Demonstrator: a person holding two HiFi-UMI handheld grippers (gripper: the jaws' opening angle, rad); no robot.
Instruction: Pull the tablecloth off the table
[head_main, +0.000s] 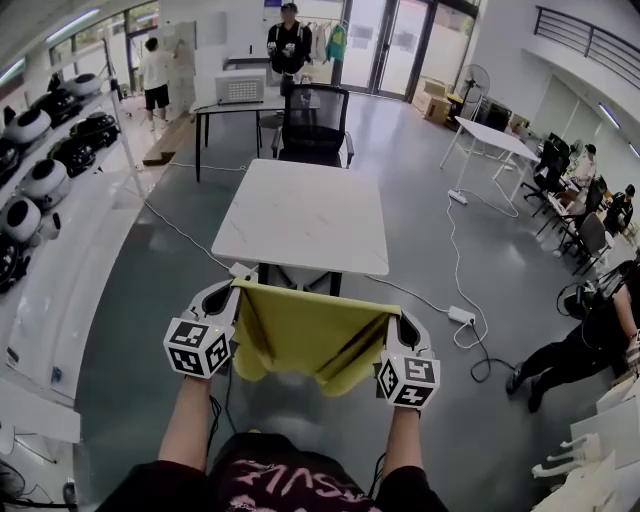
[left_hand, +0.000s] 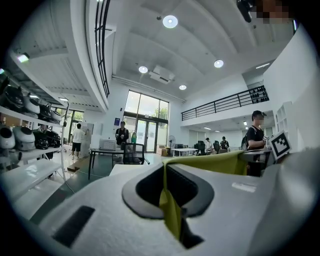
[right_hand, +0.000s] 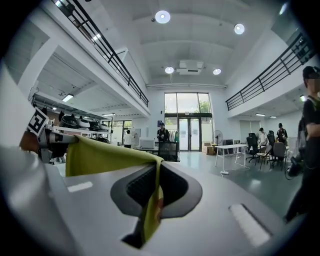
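Note:
A yellow tablecloth (head_main: 305, 335) hangs stretched in the air between my two grippers, clear of the white table (head_main: 305, 215) beyond it. My left gripper (head_main: 236, 293) is shut on the cloth's left corner; in the left gripper view the tablecloth (left_hand: 172, 212) is pinched between the jaws. My right gripper (head_main: 397, 320) is shut on the right corner, and the right gripper view shows the tablecloth (right_hand: 147, 212) clamped and trailing left. The table's bare marble-white top carries nothing.
A black office chair (head_main: 313, 125) stands at the table's far end. A white cable and power strip (head_main: 461, 315) lie on the floor to the right. Shelves with helmets (head_main: 40, 180) run along the left. People stand at the back and sit at the right.

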